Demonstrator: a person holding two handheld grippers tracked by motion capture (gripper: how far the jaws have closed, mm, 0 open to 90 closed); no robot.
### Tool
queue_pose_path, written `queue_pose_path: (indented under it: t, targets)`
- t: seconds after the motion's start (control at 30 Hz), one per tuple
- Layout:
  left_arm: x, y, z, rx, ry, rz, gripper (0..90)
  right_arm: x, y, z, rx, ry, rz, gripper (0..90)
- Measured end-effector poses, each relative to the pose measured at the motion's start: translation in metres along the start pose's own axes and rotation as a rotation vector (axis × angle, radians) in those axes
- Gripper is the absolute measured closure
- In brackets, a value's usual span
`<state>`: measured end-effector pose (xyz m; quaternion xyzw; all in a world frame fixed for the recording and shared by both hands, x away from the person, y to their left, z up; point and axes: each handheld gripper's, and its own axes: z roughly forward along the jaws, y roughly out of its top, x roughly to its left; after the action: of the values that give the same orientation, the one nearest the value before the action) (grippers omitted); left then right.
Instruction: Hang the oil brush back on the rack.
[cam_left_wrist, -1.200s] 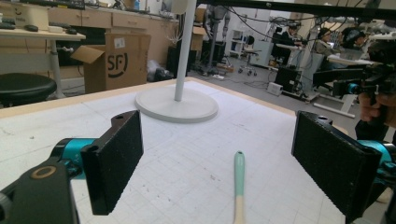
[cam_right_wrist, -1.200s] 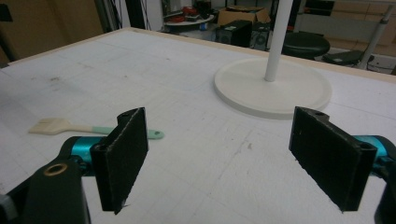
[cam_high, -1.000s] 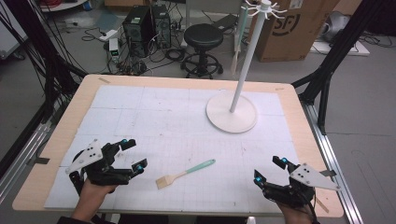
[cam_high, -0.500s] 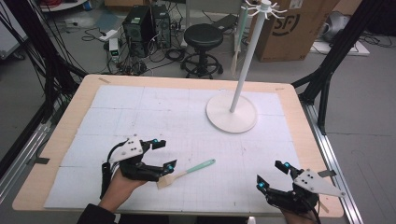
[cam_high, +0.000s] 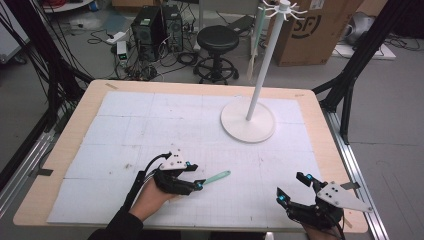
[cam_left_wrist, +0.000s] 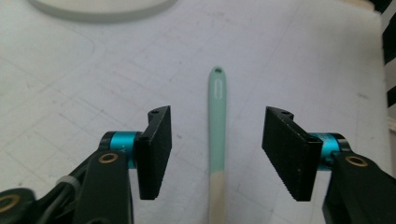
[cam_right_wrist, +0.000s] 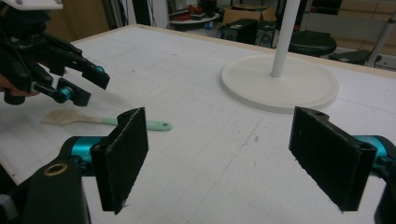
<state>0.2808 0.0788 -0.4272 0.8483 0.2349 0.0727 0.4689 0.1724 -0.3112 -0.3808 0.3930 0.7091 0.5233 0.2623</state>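
Here the teal-handled brush (cam_left_wrist: 217, 135) lies flat on the mat, well in front of the white stand's base (cam_high: 248, 123). The left gripper (cam_left_wrist: 217, 144) straddles its handle, jaws just closing but not touching. The right gripper (cam_right_wrist: 233, 158), farther from the base, gapes wide and empty.

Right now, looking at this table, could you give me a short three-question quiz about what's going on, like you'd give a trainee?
1. True or false: the left gripper is already clamped on the brush.
2. Which end of the brush points toward the white stand? A: the bristles; B: the mint-green handle.
3. What is the right gripper holding?

Key:
1. False. Its jaws have just been closing, with the handle between them, but gaps remain on both sides in the left gripper view.
2. B.
3. Nothing; its jaws stand wide apart over the bare white mat.
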Motion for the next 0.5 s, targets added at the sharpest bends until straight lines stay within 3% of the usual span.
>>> queue_pose_path:
  t: [0.23, 0.3, 0.5]
  targets:
    - [-0.001, -0.004, 0.016, 0.094, 0.004, 0.028, 57.5, 0.0, -0.001, 0.001, 0.0, 0.003, 0.001, 18.7]
    - [-0.001, -0.005, 0.018, 0.105, 0.011, 0.022, 61.8, -0.001, -0.001, 0.001, 0.0, 0.003, 0.001, 18.7]
    - [-0.001, -0.006, 0.019, 0.137, 0.003, 0.053, 71.3, -0.001, -0.001, 0.002, 0.002, 0.005, 0.001, 18.7]
